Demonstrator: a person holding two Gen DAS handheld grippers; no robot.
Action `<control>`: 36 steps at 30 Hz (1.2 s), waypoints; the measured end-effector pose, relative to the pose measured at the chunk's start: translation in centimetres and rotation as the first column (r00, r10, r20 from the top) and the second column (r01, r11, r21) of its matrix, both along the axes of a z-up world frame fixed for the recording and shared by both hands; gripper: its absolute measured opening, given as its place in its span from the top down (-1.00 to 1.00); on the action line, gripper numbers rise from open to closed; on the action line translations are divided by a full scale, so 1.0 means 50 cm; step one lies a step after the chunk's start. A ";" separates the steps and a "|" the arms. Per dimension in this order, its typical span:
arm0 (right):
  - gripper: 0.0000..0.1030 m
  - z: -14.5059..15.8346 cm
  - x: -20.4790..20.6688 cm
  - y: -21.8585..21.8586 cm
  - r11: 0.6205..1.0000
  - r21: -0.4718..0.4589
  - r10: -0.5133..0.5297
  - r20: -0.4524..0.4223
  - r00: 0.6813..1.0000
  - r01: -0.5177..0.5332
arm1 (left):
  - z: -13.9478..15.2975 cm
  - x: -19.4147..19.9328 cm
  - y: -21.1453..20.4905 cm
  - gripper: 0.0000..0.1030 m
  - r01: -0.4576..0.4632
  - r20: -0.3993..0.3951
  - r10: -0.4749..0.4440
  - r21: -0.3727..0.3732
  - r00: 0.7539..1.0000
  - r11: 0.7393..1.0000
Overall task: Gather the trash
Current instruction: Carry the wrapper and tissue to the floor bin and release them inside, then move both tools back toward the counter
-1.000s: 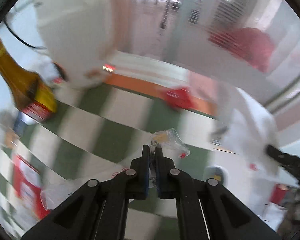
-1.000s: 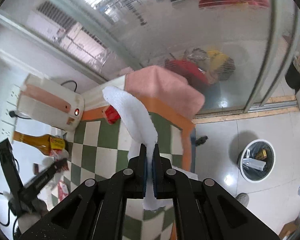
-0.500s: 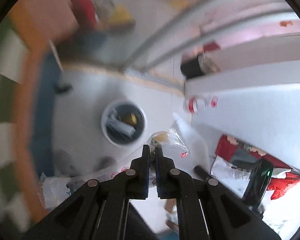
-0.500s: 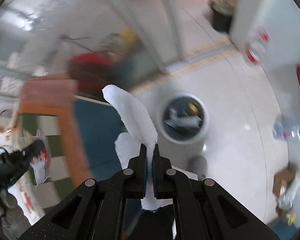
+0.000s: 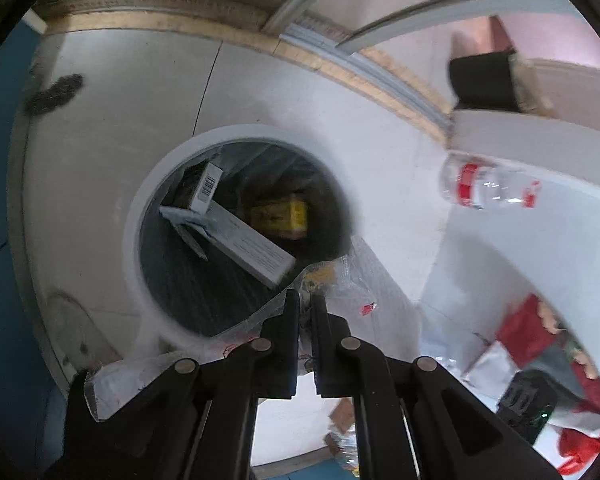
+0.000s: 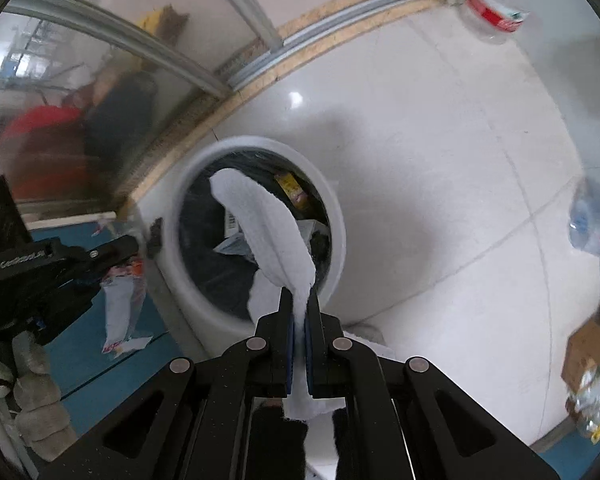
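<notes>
My left gripper (image 5: 305, 300) is shut on a clear plastic wrapper (image 5: 342, 280) with red print, held above the near rim of a white round trash bin (image 5: 140, 216) on the floor. My right gripper (image 6: 298, 296) is shut on a white tissue (image 6: 268, 224), which hangs over the same bin (image 6: 336, 240). The bin holds boxes and a yellow packet (image 5: 278, 216). The left gripper also shows in the right wrist view (image 6: 112, 250), with the wrapper (image 6: 120, 308) dangling under it, left of the bin.
An empty clear bottle with a red label (image 5: 488, 190) lies on the white tiled floor (image 6: 440, 160) beyond the bin. A sliding glass door track (image 6: 320, 20) runs behind. A blue surface (image 6: 100, 360) lies left of the bin. A small cardboard box (image 6: 588, 344) sits at right.
Both grippers have swung away from the checkered table and down toward the floor bin, which now looks much larger and closer. The wrapper and tissue stay gripped.
</notes>
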State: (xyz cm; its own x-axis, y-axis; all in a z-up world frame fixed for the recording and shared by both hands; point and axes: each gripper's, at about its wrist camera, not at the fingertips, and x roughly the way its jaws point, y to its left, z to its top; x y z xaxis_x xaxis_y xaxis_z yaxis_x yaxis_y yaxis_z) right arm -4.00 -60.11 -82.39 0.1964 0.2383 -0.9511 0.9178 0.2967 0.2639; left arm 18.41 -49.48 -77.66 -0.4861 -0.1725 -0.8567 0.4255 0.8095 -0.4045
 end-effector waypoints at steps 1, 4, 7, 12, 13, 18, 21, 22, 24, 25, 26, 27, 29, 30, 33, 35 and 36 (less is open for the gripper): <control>0.91 -0.035 0.008 -0.005 1.000 0.012 0.014 0.000 1.000 -0.014 | -0.027 -0.005 -0.007 0.92 0.024 0.004 -0.024 0.018 1.000 1.000; 0.90 -0.096 0.029 -0.008 0.999 0.035 0.040 -0.008 0.999 -0.040 | -0.077 -0.022 -0.029 0.82 0.115 0.034 -0.117 0.056 0.993 0.992; 0.89 -0.132 0.057 -0.004 0.996 0.055 0.075 -0.019 0.997 -0.074 | -0.086 -0.019 -0.037 -0.28 0.147 0.081 -0.151 0.051 0.985 0.988; 0.68 -0.136 0.070 0.000 0.994 0.051 0.103 -0.039 0.994 -0.101 | -0.085 0.020 -0.028 -0.80 0.109 0.101 -0.112 0.029 0.989 0.994; 0.44 -0.125 0.070 0.003 0.994 0.047 0.104 -0.040 0.994 -0.102 | -0.077 0.027 -0.023 -0.86 0.103 0.110 -0.105 0.023 0.988 0.994; -0.41 -0.071 0.073 0.004 0.994 0.033 0.106 -0.010 0.994 -0.105 | -0.044 0.055 -0.001 -0.86 0.095 0.153 -0.095 0.007 0.984 0.995; -0.60 -0.034 0.071 0.010 0.994 0.004 0.113 -0.012 0.994 -0.113 | 0.004 0.061 0.013 -0.86 0.118 0.248 -0.120 0.022 0.961 0.993; -0.82 -0.025 0.069 0.010 0.993 -0.006 0.115 -0.014 0.993 -0.115 | 0.037 0.060 0.026 -0.86 0.133 0.315 -0.139 0.040 0.939 0.990; -0.98 0.017 0.065 0.022 0.990 -0.054 0.132 -0.036 0.991 -0.133 | 0.081 0.054 0.045 -0.86 0.148 0.399 -0.167 0.077 0.902 0.986; -0.99 0.035 0.064 0.026 0.987 -0.068 0.140 -0.049 0.989 -0.143 | 0.111 0.047 0.061 -0.86 0.153 0.439 -0.181 0.099 0.880 0.983; -0.99 0.062 0.060 0.033 0.984 -0.084 0.149 -0.064 0.987 -0.154 | 0.136 0.040 0.074 -0.86 0.158 0.465 -0.196 0.120 0.863 0.980; -0.99 0.096 0.055 0.043 0.982 -0.102 0.152 -0.071 0.986 -0.159 | 0.163 0.030 0.088 -0.86 0.164 0.489 -0.215 0.145 0.846 0.976; -1.00 0.149 0.049 0.051 0.977 -0.133 0.158 -0.087 0.984 -0.168 | 0.223 0.012 0.120 -0.86 0.171 0.524 -0.238 0.174 0.818 0.970; -1.00 0.179 0.045 0.055 0.974 -0.147 0.159 -0.086 0.984 -0.170 | 0.263 -0.001 0.136 -0.86 0.178 0.538 -0.255 0.191 0.803 0.965; -1.00 0.307 0.026 0.079 0.962 -0.202 0.167 -0.086 0.982 -0.181 | 0.363 -0.028 0.167 -0.86 0.191 0.569 -0.272 0.198 0.776 0.961; -1.00 0.409 0.012 0.097 0.951 -0.242 0.177 -0.079 0.981 -0.191 | 0.439 -0.054 0.177 -0.86 0.200 0.580 -0.277 0.194 0.766 0.960; -1.00 0.448 0.006 0.105 0.947 -0.257 0.181 -0.076 0.980 -0.195 | 0.476 -0.068 0.182 -0.86 0.205 0.584 -0.278 0.188 0.762 0.960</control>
